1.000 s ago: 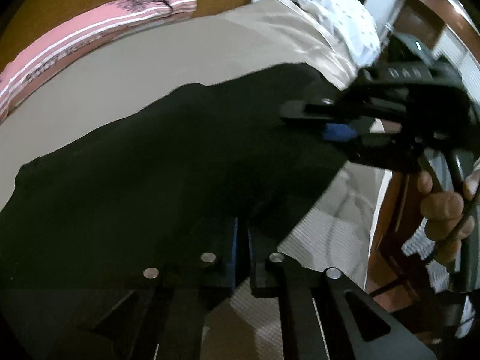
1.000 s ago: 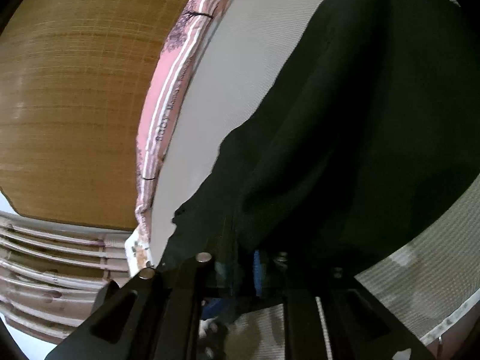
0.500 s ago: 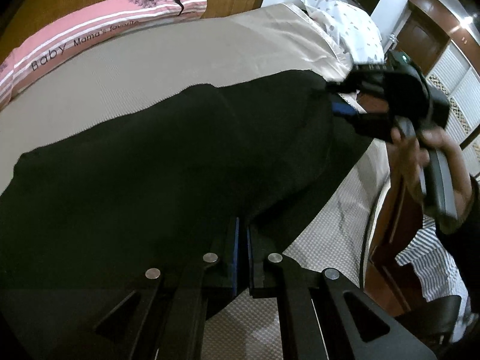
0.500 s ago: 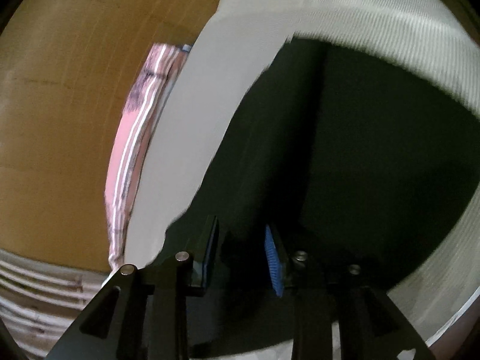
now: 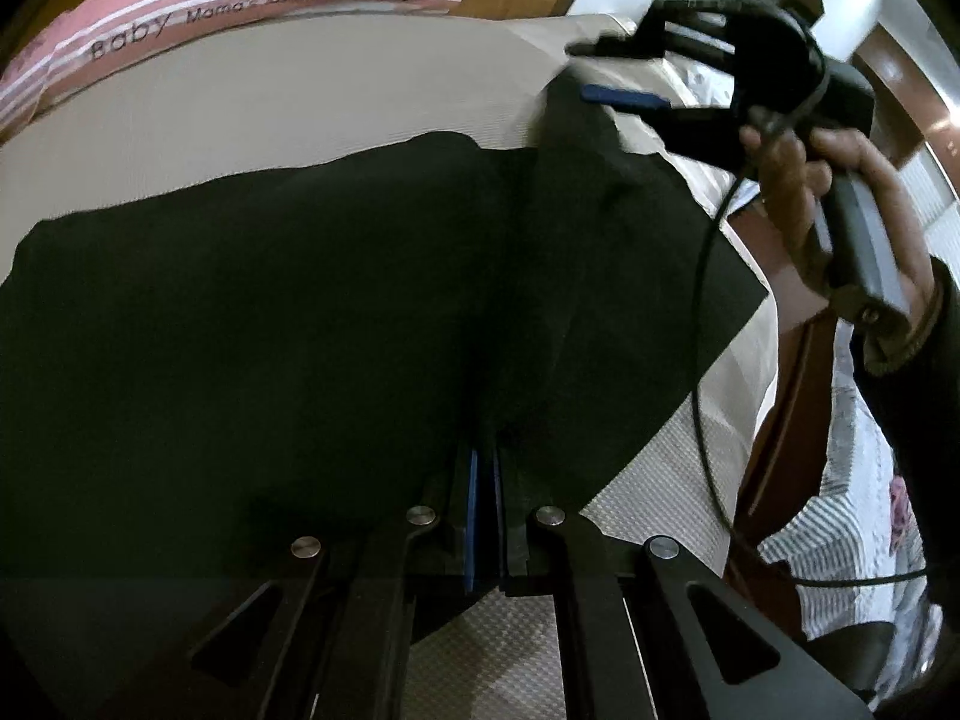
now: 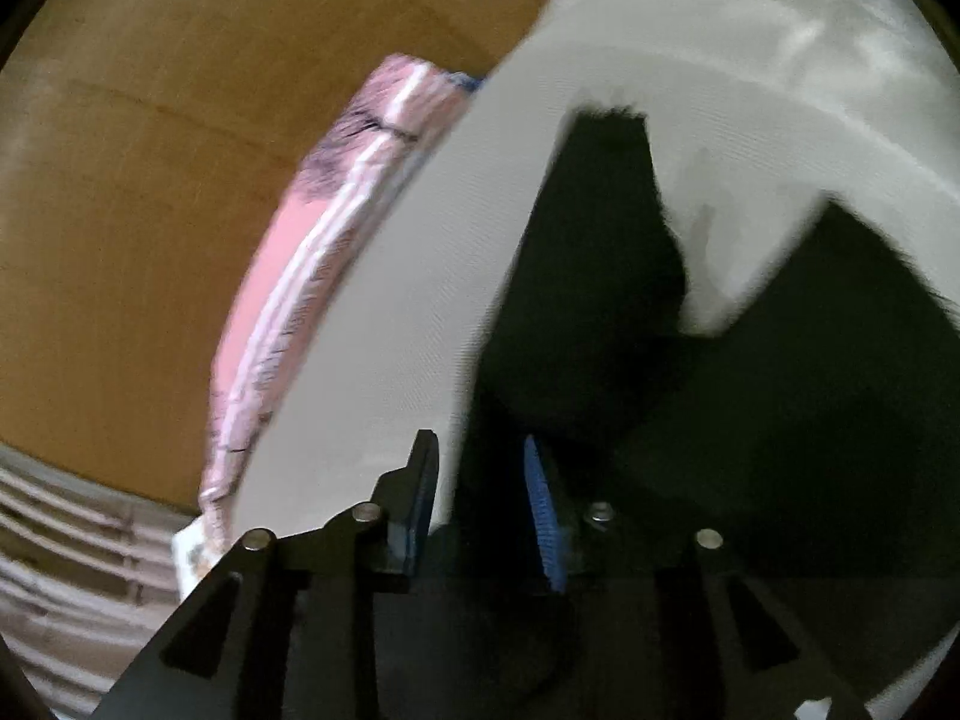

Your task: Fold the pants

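Left claw (image 5: 483,516) pinching pants (image 5: 300,312) | right claw (image 6: 480,480) spread | pants lengthwise left-right

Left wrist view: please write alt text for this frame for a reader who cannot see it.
Black pants lie spread on a beige bed, their near edge pinched in the shut left gripper. At upper right, a hand holds the right gripper with its fingers apart above the pants' far corner. A pink striped pillow lies along the bed's far edge.
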`<state>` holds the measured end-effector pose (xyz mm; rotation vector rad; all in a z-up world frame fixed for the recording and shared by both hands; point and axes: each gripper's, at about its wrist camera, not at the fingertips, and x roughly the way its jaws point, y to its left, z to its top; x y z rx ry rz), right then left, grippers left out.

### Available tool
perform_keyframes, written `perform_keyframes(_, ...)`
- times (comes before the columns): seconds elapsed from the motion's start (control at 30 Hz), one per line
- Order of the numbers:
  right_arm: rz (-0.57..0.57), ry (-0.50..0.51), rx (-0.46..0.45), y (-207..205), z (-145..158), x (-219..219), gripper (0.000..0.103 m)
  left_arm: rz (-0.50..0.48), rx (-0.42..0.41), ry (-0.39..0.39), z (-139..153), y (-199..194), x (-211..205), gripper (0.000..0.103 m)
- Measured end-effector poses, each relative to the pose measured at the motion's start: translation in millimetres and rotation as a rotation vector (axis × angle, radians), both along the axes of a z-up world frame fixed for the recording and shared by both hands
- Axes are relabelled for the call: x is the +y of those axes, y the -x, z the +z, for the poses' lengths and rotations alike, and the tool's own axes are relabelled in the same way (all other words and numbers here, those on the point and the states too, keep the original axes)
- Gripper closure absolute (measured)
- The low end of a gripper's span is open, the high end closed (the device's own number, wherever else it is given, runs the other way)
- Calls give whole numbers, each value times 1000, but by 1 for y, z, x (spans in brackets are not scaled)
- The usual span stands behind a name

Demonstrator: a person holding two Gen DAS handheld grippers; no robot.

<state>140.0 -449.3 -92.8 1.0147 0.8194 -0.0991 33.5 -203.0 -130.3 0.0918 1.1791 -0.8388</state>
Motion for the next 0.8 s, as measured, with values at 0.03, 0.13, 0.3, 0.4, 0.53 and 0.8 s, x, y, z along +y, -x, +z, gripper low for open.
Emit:
perform_keyframes(0.03,4,0,-12,-4,5,1,72,1,2,1,-1,-1,0,99)
perform_keyframes(0.13,-6,10,-37,1,11,-2,72,1,5,4,-2,-1,2,99)
perform_keyframes(0.3,-108,-4,-2,44,-2,-34,72,10,31,23,-5,-6,4,99)
perform_keyframes(0.4,-168,-41,35,64,-20,-56,72,12,34,26,-6,-7,6,99)
perform_keyframes(0.53,-215,-97,67,79,-42,-68,72,12,35,25,-7,-7,7,99)
perform_keyframes(0.8,-234,-95,73,56,-59,-77,73,21,38,19,-6,-8,6,98)
